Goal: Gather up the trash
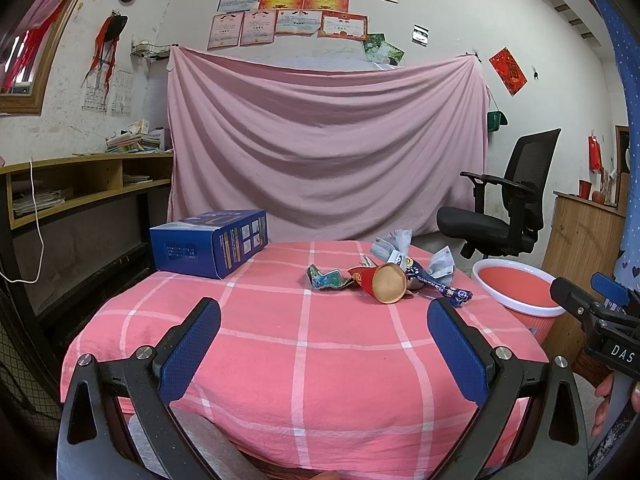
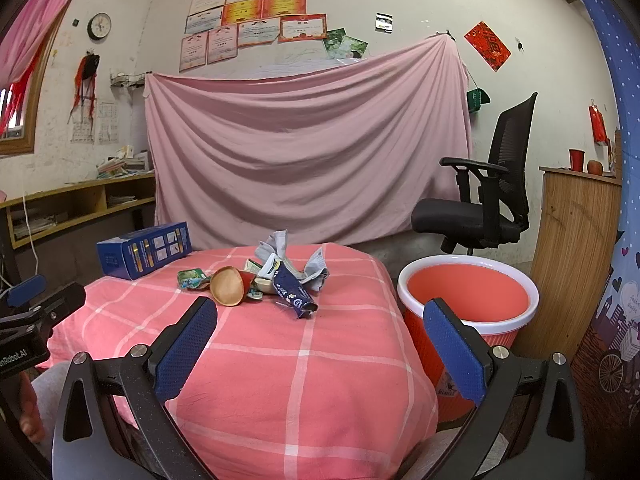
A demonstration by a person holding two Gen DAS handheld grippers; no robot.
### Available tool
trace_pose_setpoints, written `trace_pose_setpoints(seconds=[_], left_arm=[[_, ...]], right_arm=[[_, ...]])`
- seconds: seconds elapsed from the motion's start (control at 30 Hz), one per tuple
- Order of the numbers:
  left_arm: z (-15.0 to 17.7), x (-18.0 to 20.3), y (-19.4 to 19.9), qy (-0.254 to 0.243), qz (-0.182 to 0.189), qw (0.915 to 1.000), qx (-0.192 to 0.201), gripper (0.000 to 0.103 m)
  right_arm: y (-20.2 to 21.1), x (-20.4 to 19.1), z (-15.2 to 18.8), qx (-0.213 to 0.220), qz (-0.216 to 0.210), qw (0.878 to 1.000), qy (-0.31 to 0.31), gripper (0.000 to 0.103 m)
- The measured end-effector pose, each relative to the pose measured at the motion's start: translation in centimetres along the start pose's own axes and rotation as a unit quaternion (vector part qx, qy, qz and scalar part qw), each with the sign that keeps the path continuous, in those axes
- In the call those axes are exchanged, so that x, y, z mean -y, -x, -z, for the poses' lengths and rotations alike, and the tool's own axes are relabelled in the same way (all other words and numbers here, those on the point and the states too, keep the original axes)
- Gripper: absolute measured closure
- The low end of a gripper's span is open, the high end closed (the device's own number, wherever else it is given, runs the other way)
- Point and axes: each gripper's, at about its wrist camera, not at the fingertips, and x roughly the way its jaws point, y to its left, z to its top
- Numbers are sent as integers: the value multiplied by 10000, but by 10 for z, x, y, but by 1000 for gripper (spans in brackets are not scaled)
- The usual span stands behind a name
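A pile of trash lies on the far part of the pink checked table (image 1: 304, 360) (image 2: 304, 380): a tipped paper cup (image 1: 386, 283) (image 2: 228, 286), a dark blue wrapper (image 1: 438, 286) (image 2: 292, 292), a green wrapper (image 1: 326, 278) (image 2: 192, 279) and crumpled grey paper (image 1: 394, 246) (image 2: 276, 246). A red bin with a white rim (image 1: 516, 292) (image 2: 468, 300) stands on the floor right of the table. My left gripper (image 1: 324, 332) is open and empty above the near table. My right gripper (image 2: 320, 332) is open and empty, between table edge and bin.
A blue box (image 1: 210, 240) (image 2: 144, 249) sits at the table's far left. A black office chair (image 1: 504, 204) (image 2: 484, 188) stands behind the bin. A wooden cabinet (image 2: 572, 264) is at the right, shelves (image 1: 80, 184) at the left.
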Motion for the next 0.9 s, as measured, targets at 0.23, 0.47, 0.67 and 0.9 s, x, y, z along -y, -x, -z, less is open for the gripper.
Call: trace_pose_setpoints(seconds=[0.23,0.47,0.67,0.9], left_arm=[[0,0,0,-2,-6,10000,-9,2],[-1,0,-1,4,-6,10000,-10,2],[0,0,0,27,-18,10000,-20,2],[0,0,0,30,-20,10000,-22,2]], right_arm=[[0,0,0,-2,-5,10000,-3,0],[0,0,0,-4,-4,10000,-7,0],[0,0,0,-4,-6,10000,-5,0],[1,0,0,17,9,10000,-8,0]])
